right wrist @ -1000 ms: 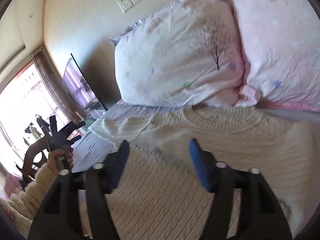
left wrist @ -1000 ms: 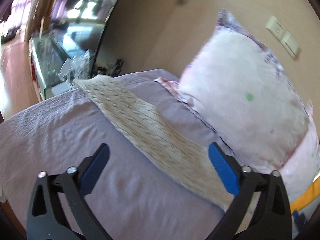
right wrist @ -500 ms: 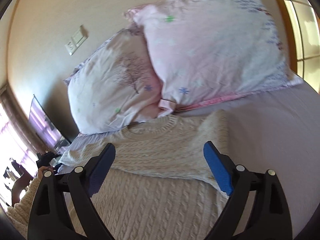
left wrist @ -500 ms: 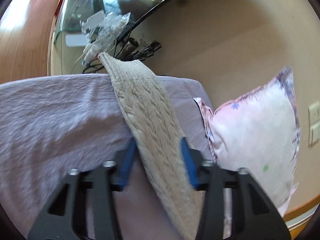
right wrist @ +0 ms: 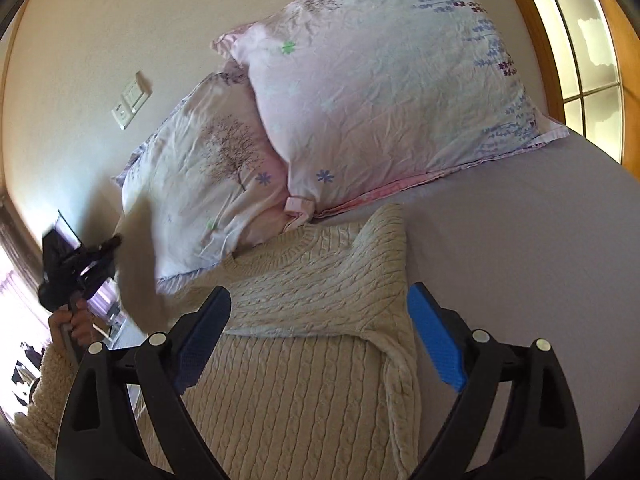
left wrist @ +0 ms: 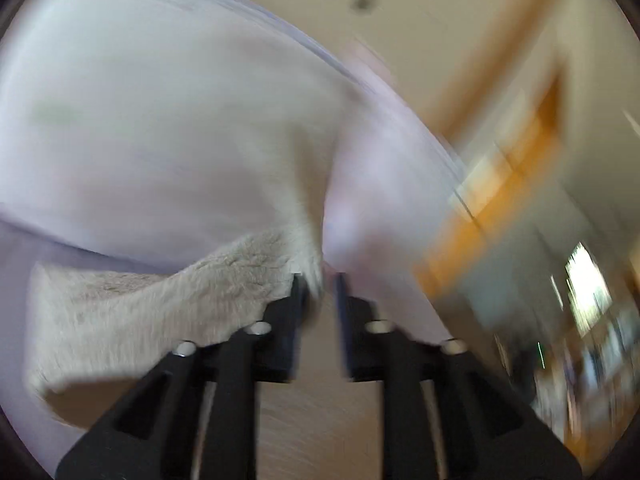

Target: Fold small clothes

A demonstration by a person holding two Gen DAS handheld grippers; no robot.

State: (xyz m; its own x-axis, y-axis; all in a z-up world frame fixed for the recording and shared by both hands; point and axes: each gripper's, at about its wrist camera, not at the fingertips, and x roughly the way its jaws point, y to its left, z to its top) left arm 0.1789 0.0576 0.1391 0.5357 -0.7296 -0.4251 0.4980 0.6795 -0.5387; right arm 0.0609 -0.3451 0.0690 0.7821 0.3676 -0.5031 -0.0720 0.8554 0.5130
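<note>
A cream cable-knit sweater (right wrist: pixel 320 320) lies flat on the lilac bed sheet (right wrist: pixel 520 240), neck toward the pillows, its right sleeve folded in over the body. My right gripper (right wrist: pixel 320 340) is open and empty just above the sweater's chest. My left gripper (left wrist: pixel 320 284) is shut on the sweater's left sleeve (left wrist: pixel 140 312) and holds it lifted; this view is blurred. In the right wrist view the left gripper (right wrist: pixel 76 264) shows at the far left, raised in the person's hand.
Two floral pillows (right wrist: pixel 380 100) lean on the wall behind the sweater. A wall socket plate (right wrist: pixel 130 100) is above them. A wood-framed window (right wrist: pixel 580 40) is at the right. A dark screen stands by the bed's left side.
My left gripper closed on the left sleeve and swung up and across, lifting it off the bed. My right gripper has opened wide and drawn back over the sweater's chest.
</note>
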